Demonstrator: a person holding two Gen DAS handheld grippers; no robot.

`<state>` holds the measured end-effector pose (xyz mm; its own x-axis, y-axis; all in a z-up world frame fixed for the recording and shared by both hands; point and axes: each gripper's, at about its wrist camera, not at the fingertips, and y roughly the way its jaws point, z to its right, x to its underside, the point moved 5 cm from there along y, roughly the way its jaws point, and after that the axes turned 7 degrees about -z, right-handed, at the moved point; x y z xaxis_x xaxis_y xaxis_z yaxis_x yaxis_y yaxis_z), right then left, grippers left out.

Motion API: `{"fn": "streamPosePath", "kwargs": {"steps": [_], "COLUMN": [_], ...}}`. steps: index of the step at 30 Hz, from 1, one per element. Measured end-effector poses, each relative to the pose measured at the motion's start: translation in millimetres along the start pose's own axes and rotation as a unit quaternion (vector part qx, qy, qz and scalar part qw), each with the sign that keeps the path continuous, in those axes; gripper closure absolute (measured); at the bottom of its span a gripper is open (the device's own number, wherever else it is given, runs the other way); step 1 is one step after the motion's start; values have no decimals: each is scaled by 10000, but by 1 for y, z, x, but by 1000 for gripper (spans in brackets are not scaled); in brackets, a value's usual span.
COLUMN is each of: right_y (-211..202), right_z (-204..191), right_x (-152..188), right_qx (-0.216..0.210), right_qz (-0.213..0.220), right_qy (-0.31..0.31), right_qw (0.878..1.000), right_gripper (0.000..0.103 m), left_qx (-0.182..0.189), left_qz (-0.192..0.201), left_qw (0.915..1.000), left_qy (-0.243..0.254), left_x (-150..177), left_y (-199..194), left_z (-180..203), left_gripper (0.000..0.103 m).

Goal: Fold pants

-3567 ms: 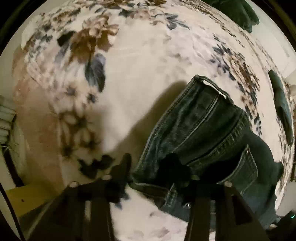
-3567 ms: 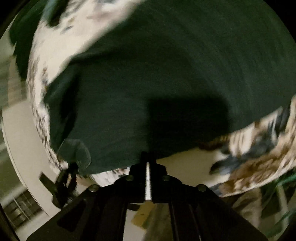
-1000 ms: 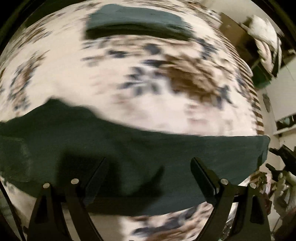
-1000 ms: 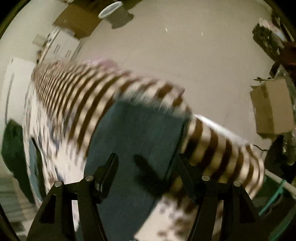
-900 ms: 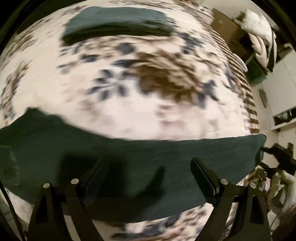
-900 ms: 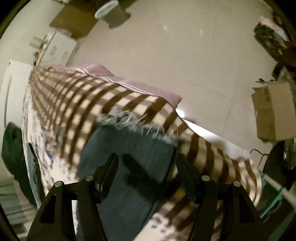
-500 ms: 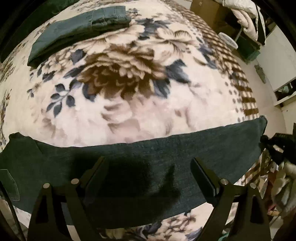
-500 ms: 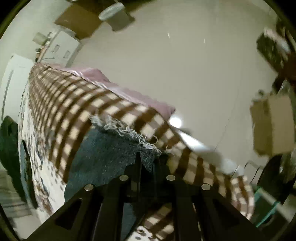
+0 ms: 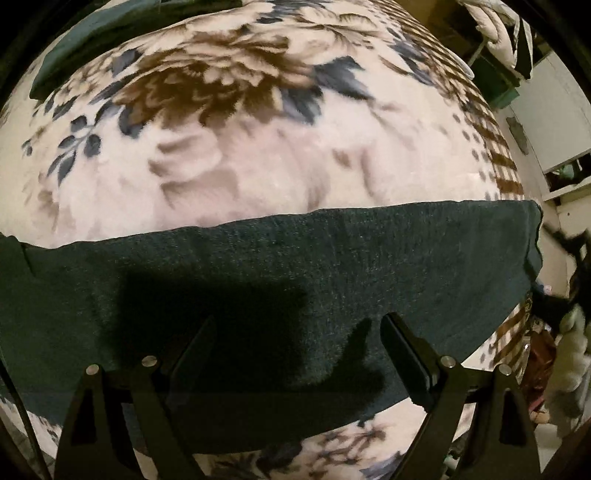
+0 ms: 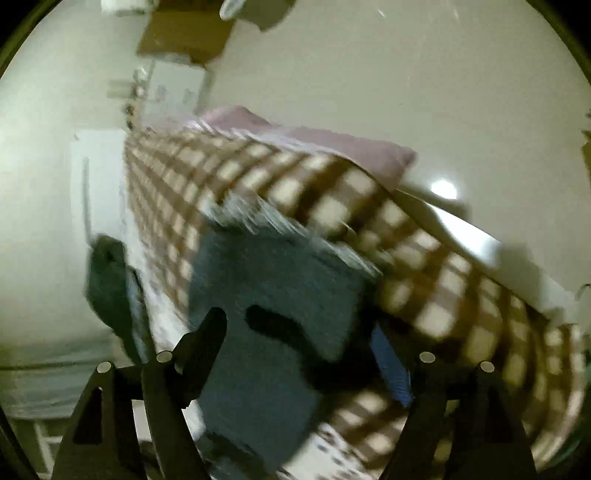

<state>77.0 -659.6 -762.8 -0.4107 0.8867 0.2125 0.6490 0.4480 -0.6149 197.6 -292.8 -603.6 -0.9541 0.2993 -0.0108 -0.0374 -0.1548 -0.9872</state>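
Note:
Dark jeans [image 9: 332,266] lie flat in a long band across the floral blanket [image 9: 258,155] in the left wrist view. My left gripper [image 9: 297,328] is open and empty, hovering just over the middle of the pant leg. In the right wrist view the frayed hem end of the jeans [image 10: 273,295] lies on the blanket's checked border [image 10: 424,280]. My right gripper [image 10: 295,332] is open over the hem end, holding nothing. The view is blurred by motion.
Folded dark garments [image 9: 110,33] lie at the far side of the bed. The bed edge drops off at the right, with shelves and clutter [image 9: 554,332] beyond. A cardboard box [image 10: 184,37] and pale floor [image 10: 406,74] lie past the bed.
My right gripper was shut on the frayed hem half a second ago and is now open. My left gripper stays open and has dropped closer to the pant leg.

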Motion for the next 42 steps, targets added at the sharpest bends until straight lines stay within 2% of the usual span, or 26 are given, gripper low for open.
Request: {"fn": "streamPosePath", "kwargs": {"steps": [3,7,11,12,15,16,17,19,22,24,26,27,28,30,31,32,33,35,39,42], "right_y": [13,37,51,55,57,56,58,72,75,67,55,52,55,75,86,92,92,83,61,47], "right_z": [-18,-8,-5,-9,-24,-27,-30,-24,-30,-41,-56,-62,-62,-54,-50,-50,-54,-64,-104,-141], "right_x": [3,20,41,38,29,29,30,37,44,44,45,45,44,36,31,26,24,23,46,72], "right_qx": [-432,105,-20,-111,-881,-940,-903,-409,-435,-807,-943,-910,-770,-450,-457,-437,-308,-65,169,380], "right_qz": [-127,-599,-728,-708,-464,-424,-373,-527,-485,-282,114,320,336,222,113,154,246,413,763,937], "right_qy": [-257,-232,-84,-14,166,117,-10,-198,-310,-232,-430,-535,-560,-424,-282,-212,-221,-415,-789,-1243], "right_qw": [9987,9979,9973,9974,9949,9946,9952,9976,9974,9961,9946,9939,9949,9978,9985,9987,9990,9983,9938,9871], "right_gripper": [30,30,31,30,30,30,30,31,36,54,59,60,60,58,58,62,77,93,94,94], "left_qx": [20,173,184,176,214,245,282,390,570,670,787,872,934,1030,1054,1073,1098,1140,1266,1066], "left_qz": [-66,-164,-267,-272,-293,-308,-324,-337,-416,-505,-574,-588,-597,-621,-630,-641,-655,-666,-553,-347], "left_qw": [10000,9997,9995,9995,9993,9992,9990,9985,9969,9951,9928,9911,9899,9882,9879,9879,9879,9879,9877,9910], "left_qy": [26,2,-35,-60,-112,-110,-113,-172,-352,-518,-695,-814,-885,-950,-947,-921,-874,-816,-739,-737], "left_x": [1,1,-2,-1,0,0,-2,-5,-10,-12,-15,-17,-20,-22,-22,-22,-22,-23,-25,-19], "left_y": [6,15,26,27,30,31,31,31,34,33,34,33,34,34,34,34,34,33,16,-4], "left_z": [1,3,5,4,1,0,-3,-8,-16,-25,-31,-35,-39,-45,-47,-48,-50,-53,-59,-70], "left_gripper": [11,1,0,0,0,0,0,0,0,0,0,0,0,0,0,0,0,0,0,0]}}
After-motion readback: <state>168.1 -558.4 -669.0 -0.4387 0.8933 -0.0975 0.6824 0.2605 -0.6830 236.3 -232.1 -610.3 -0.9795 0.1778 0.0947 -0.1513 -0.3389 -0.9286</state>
